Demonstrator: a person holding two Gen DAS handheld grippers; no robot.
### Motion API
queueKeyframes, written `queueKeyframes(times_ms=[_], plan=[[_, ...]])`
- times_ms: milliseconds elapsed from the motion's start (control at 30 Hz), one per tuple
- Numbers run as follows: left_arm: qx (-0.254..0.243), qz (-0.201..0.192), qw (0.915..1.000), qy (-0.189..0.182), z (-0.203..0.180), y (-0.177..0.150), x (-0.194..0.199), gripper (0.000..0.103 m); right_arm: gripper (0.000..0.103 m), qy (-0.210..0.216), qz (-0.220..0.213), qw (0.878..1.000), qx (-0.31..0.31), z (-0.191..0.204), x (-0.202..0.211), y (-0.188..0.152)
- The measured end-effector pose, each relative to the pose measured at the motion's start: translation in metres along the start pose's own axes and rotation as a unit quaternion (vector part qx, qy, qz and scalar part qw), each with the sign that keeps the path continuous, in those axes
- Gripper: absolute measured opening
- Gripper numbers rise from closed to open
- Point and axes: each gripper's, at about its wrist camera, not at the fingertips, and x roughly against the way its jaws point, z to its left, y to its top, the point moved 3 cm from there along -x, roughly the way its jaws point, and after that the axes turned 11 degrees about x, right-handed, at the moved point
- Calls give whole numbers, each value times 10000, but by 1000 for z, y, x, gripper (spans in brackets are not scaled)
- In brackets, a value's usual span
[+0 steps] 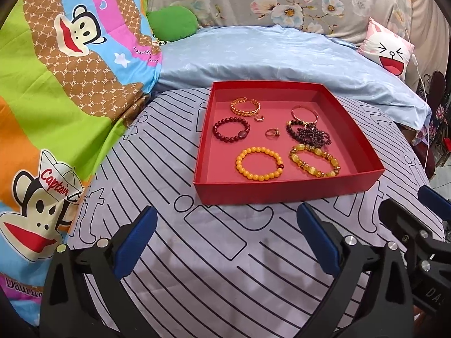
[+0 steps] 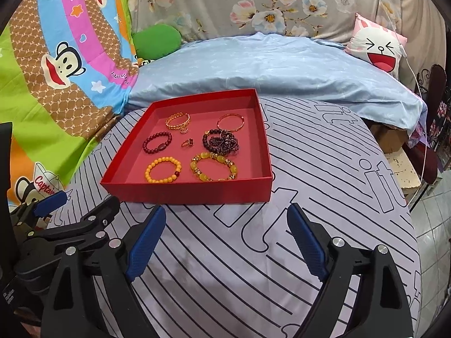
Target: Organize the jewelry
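A shallow red tray (image 1: 284, 190) (image 2: 191, 193) lies on the striped sheet. In it lie a gold chain bangle (image 1: 244, 106) (image 2: 177, 120), a dark red bead bracelet (image 1: 231, 129) (image 2: 157, 142), an orange bead bracelet (image 1: 259, 162) (image 2: 163, 169), a yellow stone bracelet (image 1: 314, 160) (image 2: 214, 166), a tangle of dark beads (image 1: 308, 133) (image 2: 221, 140), a thin rose-gold bangle (image 1: 305, 112) (image 2: 230, 122) and two small rings (image 1: 272, 132) (image 2: 186, 142). My left gripper (image 1: 228, 239) is open and empty in front of the tray. My right gripper (image 2: 225, 239) is open and empty beside it.
A light blue folded blanket (image 1: 267, 53) lies behind the tray. A cartoon-monkey quilt (image 1: 56, 84) is heaped at the left. A green cushion (image 1: 172, 22) and a white face pillow (image 1: 391, 50) sit at the back. The bed edge drops off at the right (image 2: 417, 197).
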Motion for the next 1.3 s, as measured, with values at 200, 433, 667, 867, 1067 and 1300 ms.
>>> queueKeyframes(times_ms=[200, 433, 667, 867, 1067, 1300], plan=[[105, 15, 9999, 34, 8, 1, 0, 95, 86, -28, 62, 10000, -2, 0, -2, -3], [139, 73, 9998, 80, 10, 0, -3, 96, 97, 62, 133, 9998, -101, 1, -6, -6], [135, 129, 9997, 127, 11, -2, -7, 96, 97, 23, 87, 9999, -72, 1, -6, -8], [193, 123, 9996, 139, 13, -3, -8, 96, 97, -30, 36, 10000, -37, 2, -6, -8], [209, 166, 9995, 145, 14, -5, -10, 96, 97, -48, 61, 10000, -25, 3, -8, -8], [131, 139, 9997, 140, 12, -7, -11, 96, 97, -20, 62, 10000, -25, 6, -9, -8]])
